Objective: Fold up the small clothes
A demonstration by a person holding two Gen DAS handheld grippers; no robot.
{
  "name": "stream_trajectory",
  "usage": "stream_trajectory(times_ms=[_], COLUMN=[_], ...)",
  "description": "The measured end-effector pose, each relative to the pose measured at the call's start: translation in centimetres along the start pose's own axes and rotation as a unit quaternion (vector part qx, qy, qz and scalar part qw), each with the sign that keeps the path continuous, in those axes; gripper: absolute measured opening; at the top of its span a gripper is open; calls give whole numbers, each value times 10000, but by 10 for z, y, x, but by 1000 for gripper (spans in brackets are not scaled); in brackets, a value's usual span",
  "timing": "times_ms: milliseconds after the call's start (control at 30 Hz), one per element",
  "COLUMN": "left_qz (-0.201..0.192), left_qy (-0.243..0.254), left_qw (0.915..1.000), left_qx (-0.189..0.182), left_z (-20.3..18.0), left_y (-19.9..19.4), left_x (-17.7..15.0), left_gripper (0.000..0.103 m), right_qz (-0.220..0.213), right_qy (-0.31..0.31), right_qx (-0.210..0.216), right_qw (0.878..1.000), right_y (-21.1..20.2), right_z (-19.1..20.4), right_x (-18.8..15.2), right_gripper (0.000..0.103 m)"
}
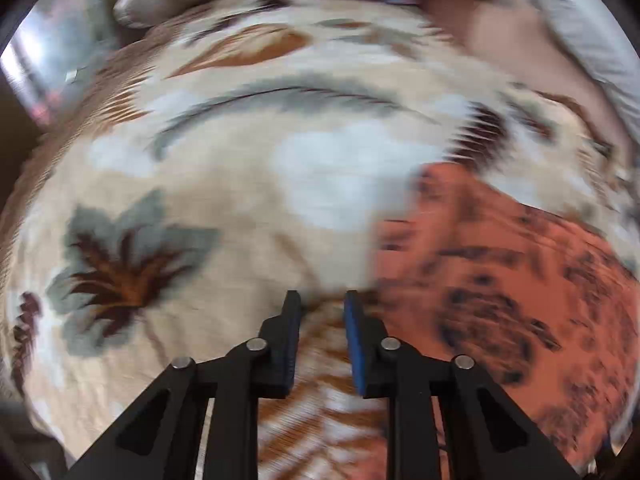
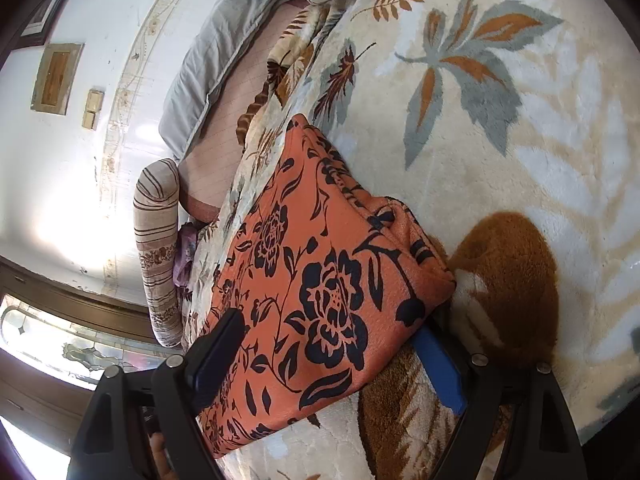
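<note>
A: Left wrist view, heavy blur. The left gripper (image 1: pixel 320 300) sits bottom centre, jaws released, a gap between them and only the leaf-print blanket (image 1: pixel 208 168) showing in it. The orange floral garment (image 1: pixel 500 280) fills the lower right of the frame, just beside the blue-padded finger (image 1: pixel 356 344); cannot tell whether it touches.

B: And the right wrist view?

A: Sharp. Striped bolster (image 2: pixel 156 248) at left centre against the white wall (image 2: pixel 60 160). Grey pillow (image 2: pixel 224 52) upper left of centre. The garment (image 2: pixel 320 272) lies folded on the bed's blanket (image 2: pixel 540 208), running from centre to bottom centre.

B: Jaws there?

A: The right gripper (image 2: pixel 332 354) stands wide, released, straddling the garment's near end. The black finger (image 2: pixel 220 352) lies over its left edge, the blue finger (image 2: pixel 440 372) beneath its right edge.
</note>
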State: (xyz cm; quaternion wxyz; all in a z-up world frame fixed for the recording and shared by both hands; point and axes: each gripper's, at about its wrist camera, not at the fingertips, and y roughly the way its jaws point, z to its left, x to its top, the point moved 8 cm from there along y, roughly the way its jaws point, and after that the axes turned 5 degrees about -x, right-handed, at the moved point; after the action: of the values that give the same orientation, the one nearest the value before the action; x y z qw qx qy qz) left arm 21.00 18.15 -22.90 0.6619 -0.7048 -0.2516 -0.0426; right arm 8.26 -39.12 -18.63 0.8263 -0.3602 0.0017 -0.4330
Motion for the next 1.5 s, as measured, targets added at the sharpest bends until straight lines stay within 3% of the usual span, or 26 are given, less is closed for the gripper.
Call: stream_trajectory(times_ms=[133, 167, 200, 267, 367, 400, 433, 500, 567, 633, 733, 1067, 1500], left_qz=[-314, -426, -569, -803, -594, -449, -269, -200, -319, -591, -786, -534, -563], left_qy=[-10, 152, 352, 641, 1021, 1018, 965, 499, 377, 581, 825, 1245, 1288], left_qw=[9992, 9987, 9970, 9934, 9925, 9937, 9949, 9981, 9987, 9965, 9935, 9888, 9868], left_qx=[-234, -254, -382, -510, -317, -136, 102, -309, -119, 55, -79, -622, -807], left_z=[-6, -15, -30, -52, -69, -64, -52, -34, -28, -33, -55, -134, -149], left_y=[-24, -33, -42, -54, -41, -29, -14, -6, -20, -40, -63, -76, -81], left_x=[4, 5, 5, 3, -8, -13, -18, -17, -15, -15, -31, -98, -101], left_gripper=[22, 34, 57, 81, 78, 65, 61, 66, 66, 65, 66, 68, 68], right_qz=[2, -6, -11, -15, -15, -10, -10, -10, -3, 1, -5, 56, 119], right_qy=[-12, -20, -26, -47, -41, -32, -28, -46, -47, -9, 20, 120, 268], right_qx=[5, -10, -11, -20, -7, 7, 16, 18, 41, 68, 86, -19, -356], right_qw=[10000, 10000, 10000, 10000, 10000, 10000, 10000, 10000, 10000, 10000, 10000, 9999, 9989], right_y=[1, 1, 2, 3, 3, 3, 3, 3, 3, 3, 2, 1, 8], right_z=[-1, -1, -1, 0, 1, 1, 1, 3, 2, 2, 1, 4, 8], right_x=[1, 2, 3, 3, 3, 3, 3, 2, 2, 3, 3, 5, 7], right_gripper=[86, 87, 88, 89, 89, 89, 89, 89, 89, 89, 89, 89, 90])
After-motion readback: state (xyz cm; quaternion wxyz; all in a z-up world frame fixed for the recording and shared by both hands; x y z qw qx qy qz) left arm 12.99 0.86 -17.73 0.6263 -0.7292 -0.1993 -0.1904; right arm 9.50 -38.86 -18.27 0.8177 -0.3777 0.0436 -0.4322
